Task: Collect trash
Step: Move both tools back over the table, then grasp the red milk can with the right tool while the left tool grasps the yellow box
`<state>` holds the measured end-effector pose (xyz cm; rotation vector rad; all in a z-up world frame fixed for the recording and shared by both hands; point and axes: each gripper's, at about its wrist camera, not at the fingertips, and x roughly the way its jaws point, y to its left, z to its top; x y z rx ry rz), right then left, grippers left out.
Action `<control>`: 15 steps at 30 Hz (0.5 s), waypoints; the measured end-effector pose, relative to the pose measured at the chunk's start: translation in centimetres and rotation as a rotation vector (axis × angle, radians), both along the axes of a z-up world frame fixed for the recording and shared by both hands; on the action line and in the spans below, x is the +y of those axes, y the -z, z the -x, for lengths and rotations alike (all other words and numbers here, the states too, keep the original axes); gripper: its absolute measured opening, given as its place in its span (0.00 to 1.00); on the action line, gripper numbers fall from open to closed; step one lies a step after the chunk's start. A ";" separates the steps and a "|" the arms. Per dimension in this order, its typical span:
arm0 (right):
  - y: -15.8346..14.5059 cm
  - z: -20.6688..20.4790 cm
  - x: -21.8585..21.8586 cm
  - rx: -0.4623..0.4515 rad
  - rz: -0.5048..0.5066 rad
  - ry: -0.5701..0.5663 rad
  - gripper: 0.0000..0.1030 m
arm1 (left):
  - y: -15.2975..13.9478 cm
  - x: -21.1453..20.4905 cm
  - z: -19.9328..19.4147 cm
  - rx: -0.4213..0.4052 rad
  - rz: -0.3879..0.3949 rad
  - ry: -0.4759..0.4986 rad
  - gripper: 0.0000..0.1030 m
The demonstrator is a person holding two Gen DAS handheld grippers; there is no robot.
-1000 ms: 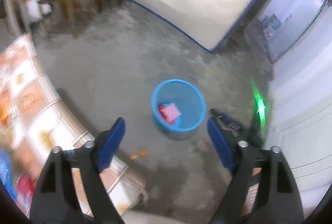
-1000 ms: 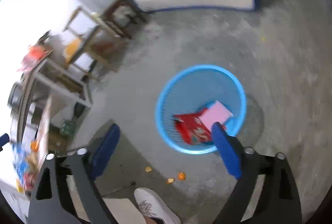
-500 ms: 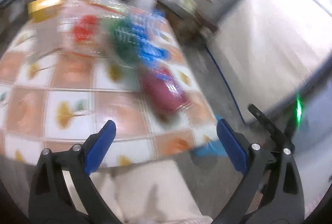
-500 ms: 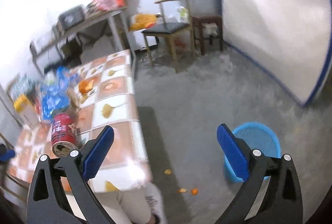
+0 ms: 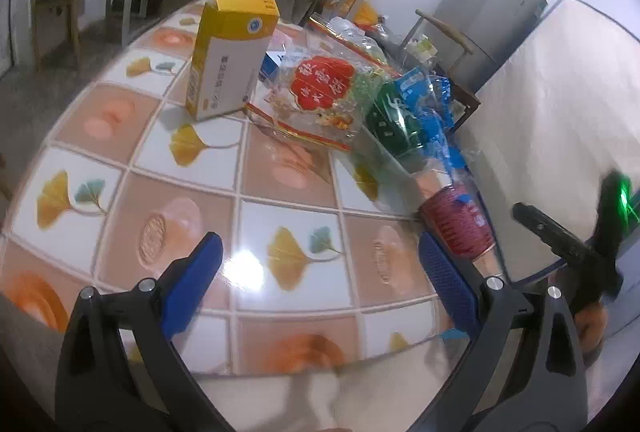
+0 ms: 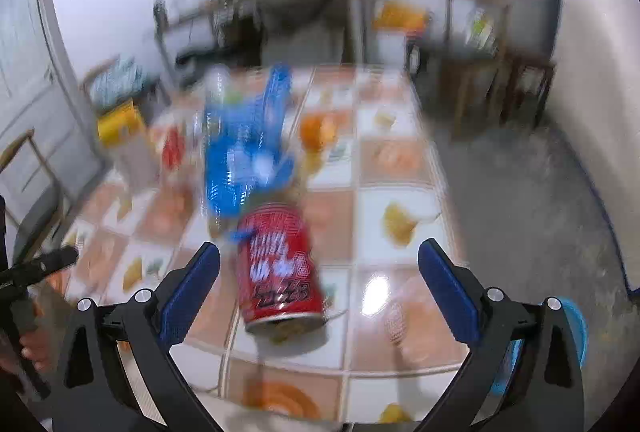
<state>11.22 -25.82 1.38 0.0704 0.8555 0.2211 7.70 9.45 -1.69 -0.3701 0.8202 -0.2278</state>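
From the left wrist view, the left gripper hangs over the near edge of the tiled counter with its blue-padded jaws spread wide and nothing between them — they have just been opening to that width. A yellow-and-white cardboard box stands upright toward the far left of the counter, and just beside it lies a clear plastic bag with a red label. Further along the right edge sit a green-printed wrapper and crumpled blue plastic packaging, piled touching each other. The red cylindrical can lies near the counter's near right corner, close behind the right jaw. From the right wrist view, blurred, the right gripper is also spread wide and empty, hovering above the same red can, which lies on its side between the jaws without touching either pad. The blue packaging lies just behind it. A rim of the blue plastic basket shows on the floor past the counter's right edge.
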 end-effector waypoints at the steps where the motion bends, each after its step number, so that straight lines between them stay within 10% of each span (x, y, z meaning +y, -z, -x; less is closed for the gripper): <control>1: 0.6 -0.7 0.2 0.046 -0.014 -0.019 0.94 | 0.2 0.4 -0.2 -0.014 -0.008 0.008 0.92; 15: 3.9 -5.3 3.5 0.256 -0.011 -0.125 0.80 | -1.7 4.4 -7.3 -0.268 -0.318 0.037 0.92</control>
